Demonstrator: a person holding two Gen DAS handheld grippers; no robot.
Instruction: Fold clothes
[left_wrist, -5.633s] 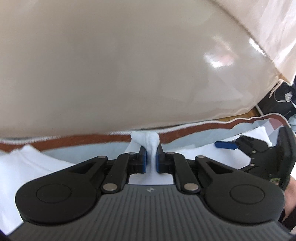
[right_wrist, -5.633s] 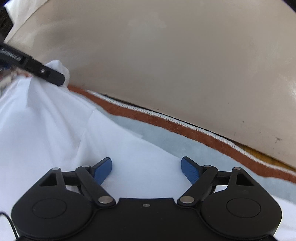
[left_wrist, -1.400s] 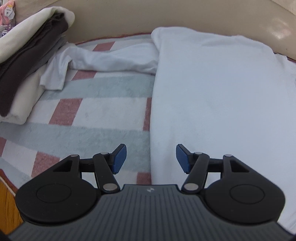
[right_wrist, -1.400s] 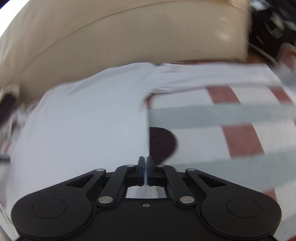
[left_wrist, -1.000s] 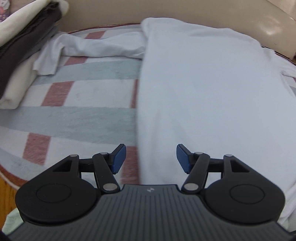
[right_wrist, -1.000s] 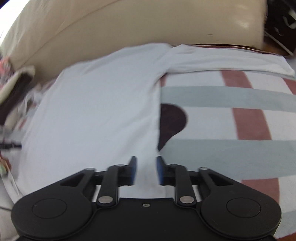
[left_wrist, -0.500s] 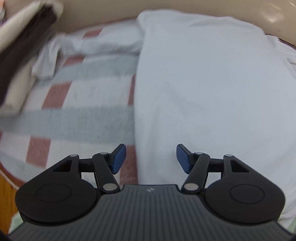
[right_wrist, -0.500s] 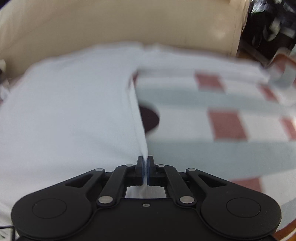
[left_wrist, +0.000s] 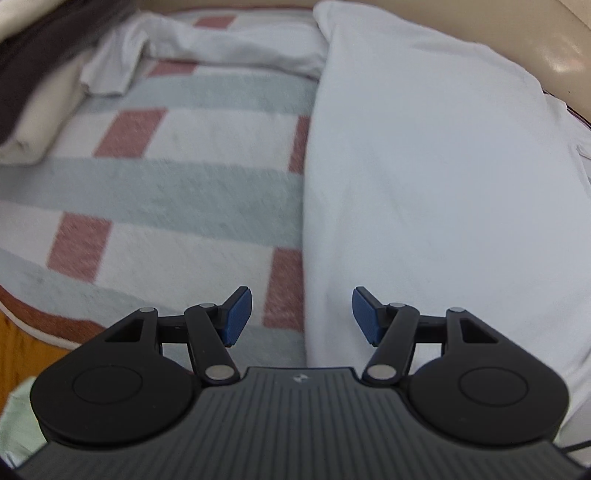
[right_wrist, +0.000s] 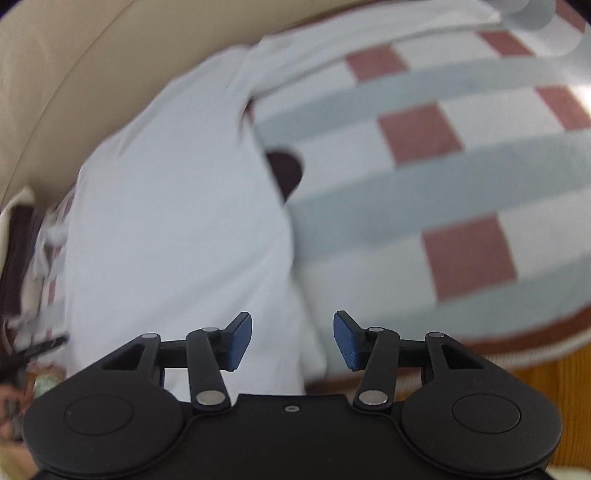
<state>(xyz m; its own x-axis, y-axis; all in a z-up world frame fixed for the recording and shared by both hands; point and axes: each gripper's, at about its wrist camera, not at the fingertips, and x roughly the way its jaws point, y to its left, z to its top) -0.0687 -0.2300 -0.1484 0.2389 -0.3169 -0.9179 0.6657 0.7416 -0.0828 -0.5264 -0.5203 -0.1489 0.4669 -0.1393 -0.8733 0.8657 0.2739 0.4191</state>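
Far left there's a stack of folded clothes (left_wrist: 26, 110), then the white shirt (left_wrist: 424, 184) spread flat on the checked blanket (left_wrist: 177, 192), one sleeve (left_wrist: 207, 44) still flung out left. The left claw (left_wrist: 302, 314) hangs open over the shirt's left edge, holding nothing. The right claw (right_wrist: 292, 341) is opening above the right edge, nothing pinched. Risk: grabbing blanket along with the shirt and dragging it crooked.

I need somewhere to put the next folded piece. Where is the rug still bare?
Bare rug lies between the white shirt and the folded stack, below the left sleeve. A larger patch borders the shirt's other edge. The sofa side is crowded.
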